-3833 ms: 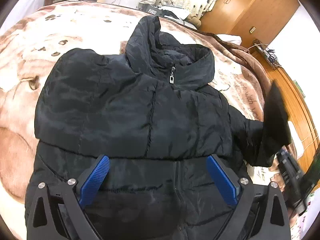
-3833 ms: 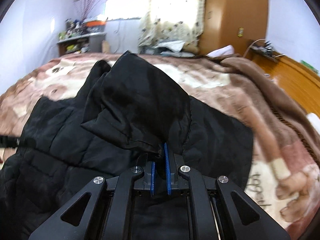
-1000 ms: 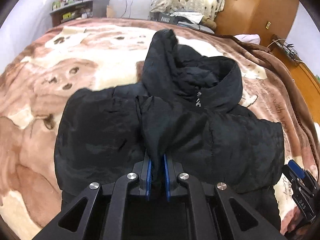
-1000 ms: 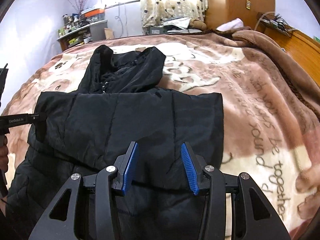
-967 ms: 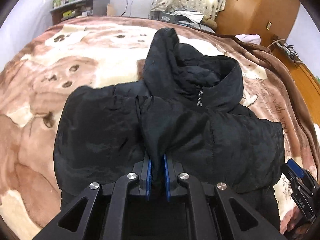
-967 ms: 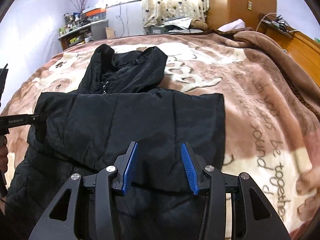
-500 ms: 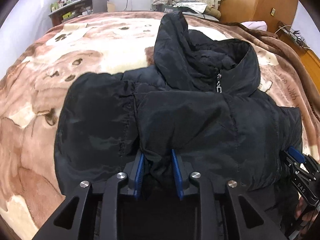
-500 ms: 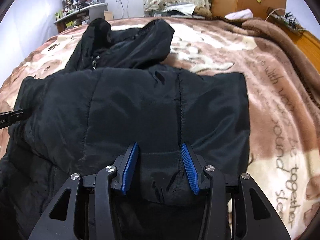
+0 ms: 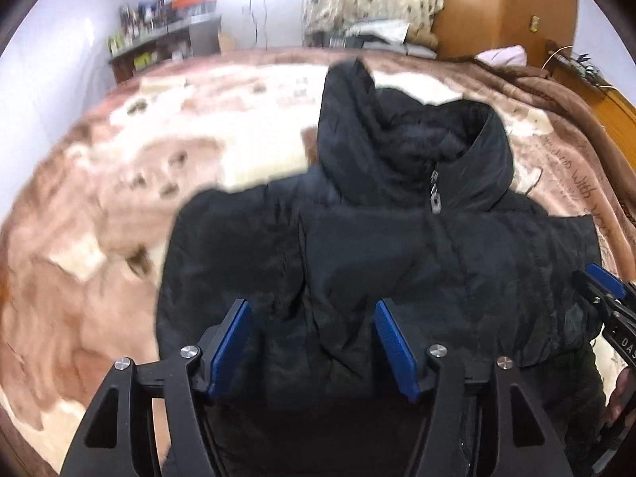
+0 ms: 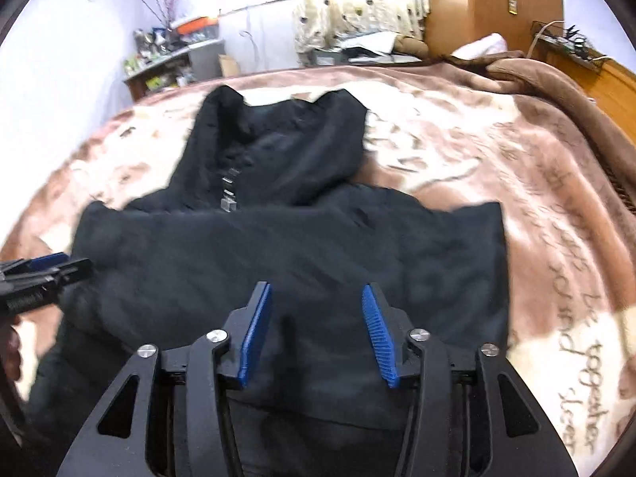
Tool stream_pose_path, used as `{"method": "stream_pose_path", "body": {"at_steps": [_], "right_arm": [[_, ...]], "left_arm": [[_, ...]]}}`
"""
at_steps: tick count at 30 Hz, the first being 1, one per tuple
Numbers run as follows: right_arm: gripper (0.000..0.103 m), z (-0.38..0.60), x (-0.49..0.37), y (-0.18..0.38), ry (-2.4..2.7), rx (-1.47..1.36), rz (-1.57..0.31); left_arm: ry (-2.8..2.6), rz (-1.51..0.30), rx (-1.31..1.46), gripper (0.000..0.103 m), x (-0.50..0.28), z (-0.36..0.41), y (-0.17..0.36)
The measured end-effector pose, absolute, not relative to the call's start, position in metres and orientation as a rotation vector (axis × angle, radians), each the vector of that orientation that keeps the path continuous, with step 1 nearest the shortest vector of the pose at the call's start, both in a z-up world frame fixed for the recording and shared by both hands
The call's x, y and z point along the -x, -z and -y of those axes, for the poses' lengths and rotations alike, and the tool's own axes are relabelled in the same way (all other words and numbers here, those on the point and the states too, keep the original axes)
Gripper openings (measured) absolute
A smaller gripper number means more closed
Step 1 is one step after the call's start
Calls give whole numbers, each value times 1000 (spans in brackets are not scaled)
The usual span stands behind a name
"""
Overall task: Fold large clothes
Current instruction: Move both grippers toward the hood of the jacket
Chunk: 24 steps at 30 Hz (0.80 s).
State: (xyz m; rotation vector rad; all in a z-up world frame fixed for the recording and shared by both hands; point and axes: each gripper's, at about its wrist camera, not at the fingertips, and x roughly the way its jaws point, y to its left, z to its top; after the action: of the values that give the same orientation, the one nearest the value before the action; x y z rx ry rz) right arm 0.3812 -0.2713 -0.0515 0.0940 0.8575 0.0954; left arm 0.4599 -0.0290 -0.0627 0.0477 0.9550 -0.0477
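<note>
Item: jacket (image 9: 397, 262), black, puffy; lies flat on blanket (image 9: 119, 218), hood away from cams, hem toward them, sleeves folded across chest. Long axis runs hood-to-hem, straight ahead of both grippers

L gripper (image 9: 314, 342): jaws just opened, spread apart, sleeve fabric lying loose betw pads, no pinch

R gripper (image 10: 316, 330): jaws released, over R half of folded part, nothing grasped

Nearer hem: both about equal, judged

Writing: blanket script, "together" legible; "DAS" on R gripper side

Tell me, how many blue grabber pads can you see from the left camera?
3. Two are on the left gripper at the bottom. One is on the right gripper at the right edge; its other pad may be hidden.
</note>
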Motion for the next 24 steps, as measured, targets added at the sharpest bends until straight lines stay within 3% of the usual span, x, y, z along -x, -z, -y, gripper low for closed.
{"method": "stream_pose_path", "body": {"at_steps": [5,10,24], "right_arm": [[51,246,-397,63,-127,-52,-887],[53,232,-408,88,-126,-20,-943],[58,230,-412,110,-144,48,-942]], "left_arm": [[69,-913,-109,65,-460,49,60],[82,-1004,-156,65,-471,63,97],[110,-979,-134,86,-480,53,124]]}}
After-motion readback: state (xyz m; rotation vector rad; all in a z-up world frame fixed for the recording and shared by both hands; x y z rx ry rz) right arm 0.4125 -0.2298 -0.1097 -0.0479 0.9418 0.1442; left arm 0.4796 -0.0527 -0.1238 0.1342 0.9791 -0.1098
